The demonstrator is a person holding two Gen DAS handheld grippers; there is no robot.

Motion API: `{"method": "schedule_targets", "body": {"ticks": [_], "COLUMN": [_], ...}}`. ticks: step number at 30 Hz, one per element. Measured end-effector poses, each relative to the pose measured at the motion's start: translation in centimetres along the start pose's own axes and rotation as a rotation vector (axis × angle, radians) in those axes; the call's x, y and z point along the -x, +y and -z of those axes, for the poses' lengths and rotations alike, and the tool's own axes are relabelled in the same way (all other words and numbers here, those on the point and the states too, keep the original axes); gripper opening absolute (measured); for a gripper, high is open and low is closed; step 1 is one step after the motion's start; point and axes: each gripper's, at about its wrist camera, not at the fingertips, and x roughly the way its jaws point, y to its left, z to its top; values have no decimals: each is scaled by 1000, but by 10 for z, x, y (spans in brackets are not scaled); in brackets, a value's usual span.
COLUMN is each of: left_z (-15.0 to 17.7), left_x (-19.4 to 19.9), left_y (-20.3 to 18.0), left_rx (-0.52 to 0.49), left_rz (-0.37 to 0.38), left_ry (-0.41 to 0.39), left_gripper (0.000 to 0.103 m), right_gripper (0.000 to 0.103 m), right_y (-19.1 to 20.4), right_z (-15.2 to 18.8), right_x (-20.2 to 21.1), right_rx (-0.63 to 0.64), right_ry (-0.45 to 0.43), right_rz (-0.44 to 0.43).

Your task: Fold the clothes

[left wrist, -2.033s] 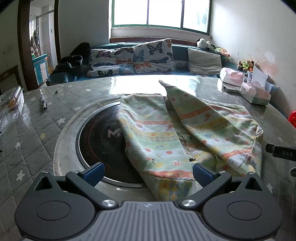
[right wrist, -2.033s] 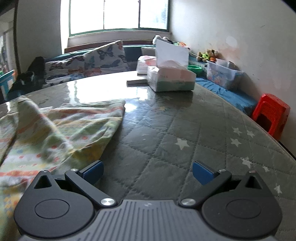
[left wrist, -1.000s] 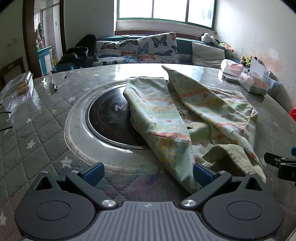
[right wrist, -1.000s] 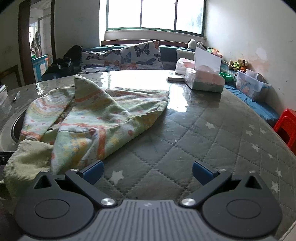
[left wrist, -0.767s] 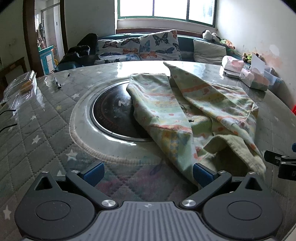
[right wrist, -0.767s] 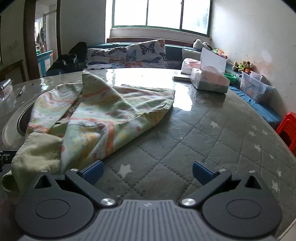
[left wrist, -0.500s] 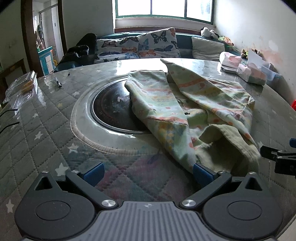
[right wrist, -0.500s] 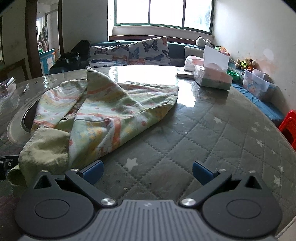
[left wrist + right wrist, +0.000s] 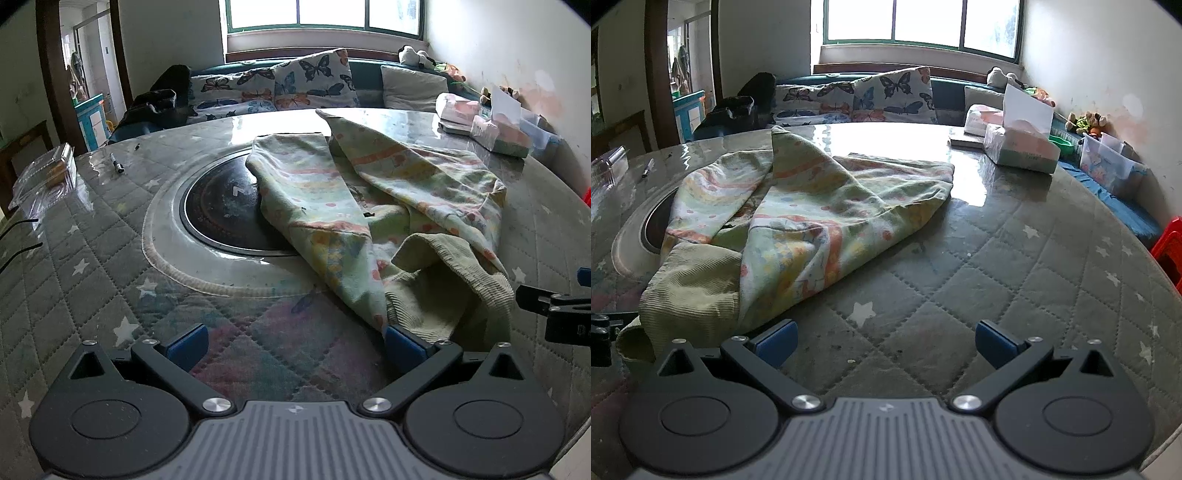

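Left gripper [image 9: 293,341] low over the quilted star-print table cover [image 9: 74,258], jaws spread wide, nothing between them. Its right blue pad [image 9: 400,341] sits right at the near ribbed hem of the garment; contact or only overlap in the view, cannot tell. Left pad over bare cover.

Right gripper [image 9: 884,338] also spread wide and empty, over bare quilted cover. The garment's near edge lies just ahead of and to the left of its left pad [image 9: 777,338], apart from it as far as can be seen. Right pad well clear of cloth.

Garment: patterned pyjama trousers [image 9: 369,206], pale green with orange stripes and small prints, crumpled on the round table. Ribbed olive waistband [image 9: 690,280] nearest the grippers, turned up and gaping. Two legs run away from the grippers; the left leg drapes across the black round hob [image 9: 221,210] sunk in the table centre, the other is folded up into a peak.

Farther out: pen [image 9: 116,163] and clear plastic package [image 9: 48,173] at the left edge, tissue box [image 9: 1021,146] at the right. Beyond the table, bench with butterfly cushions [image 9: 310,79] under the window [image 9: 916,22].
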Motion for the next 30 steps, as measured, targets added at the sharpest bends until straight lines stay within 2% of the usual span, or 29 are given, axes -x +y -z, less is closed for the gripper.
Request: {"method": "schedule_targets", "body": {"ticks": [30], "left_z": [-2], "left_x": [-1], "left_y": [-2], "left_rx": [26], "left_rz": [-1], "left_ry": [1], "left_gripper": [103], "right_gripper": [103], "right_y": [0], "right_z": [-2], "right_x": [-2], "right_rx": [-15], "right_ry": [11], "right_rz": [2]}}
